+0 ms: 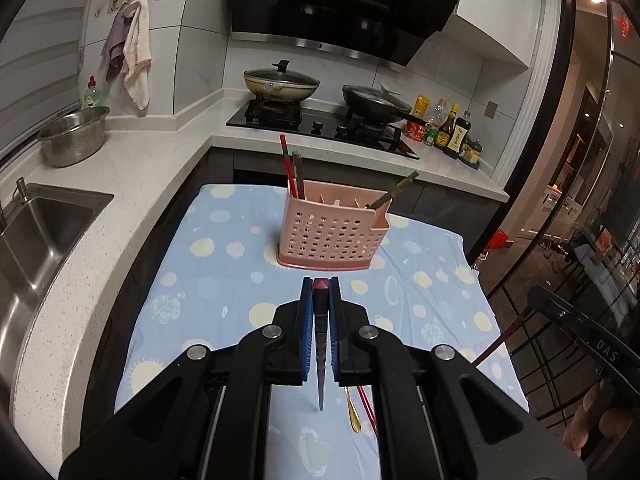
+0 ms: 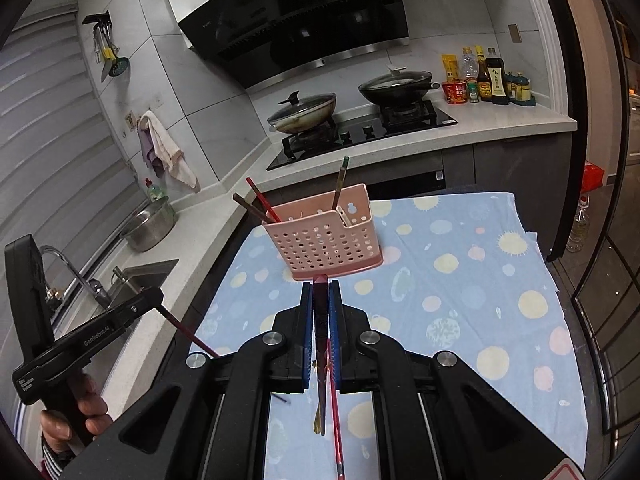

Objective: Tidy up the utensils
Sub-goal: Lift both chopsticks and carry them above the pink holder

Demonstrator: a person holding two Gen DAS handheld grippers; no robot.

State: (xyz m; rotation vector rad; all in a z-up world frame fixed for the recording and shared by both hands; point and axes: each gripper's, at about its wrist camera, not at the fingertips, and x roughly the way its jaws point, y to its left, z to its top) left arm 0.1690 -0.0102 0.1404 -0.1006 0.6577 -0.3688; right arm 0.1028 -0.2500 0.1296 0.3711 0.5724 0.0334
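Step in hand: carrying phase; one chopstick is held in each hand-held gripper, above the cloth and short of the holder.

Left hand-held gripper [image 1: 321, 292]: clenched on a dark red chopstick [image 1: 321, 344]; the blunt end pokes out between the blue pads, the pointed end hangs below the jaws.

Right hand-held gripper [image 2: 321, 292]: clenched on a second dark chopstick [image 2: 320, 360], gripped near its top end, tip hanging toward the cloth.

Utensil holder [image 1: 334, 226]: pink, perforated, upright on the blue patterned cloth [image 1: 224, 264] at the far middle; ahead of both grippers, apart from them.

Already in holder: two chopsticks [image 1: 290, 168] at its left end, one greenish chopstick [image 1: 394, 191] leaning out at its right end.

Still loose on cloth: a gold spoon [image 1: 353, 412] and a red chopstick [image 1: 367, 406], lying side by side below the left gripper; whether they touch cannot be told.

Progress (judged): partway; some pieces stowed, two in transit, at least two to be collected.

Next move (judged): each gripper to be brought over the holder's open top, the chopstick tip lined up with a compartment, lowered in, and only then let go.

Care needed: the two grippers are close together; one insertion at a time is advised. The light holder could be tipped by a sideways knock.
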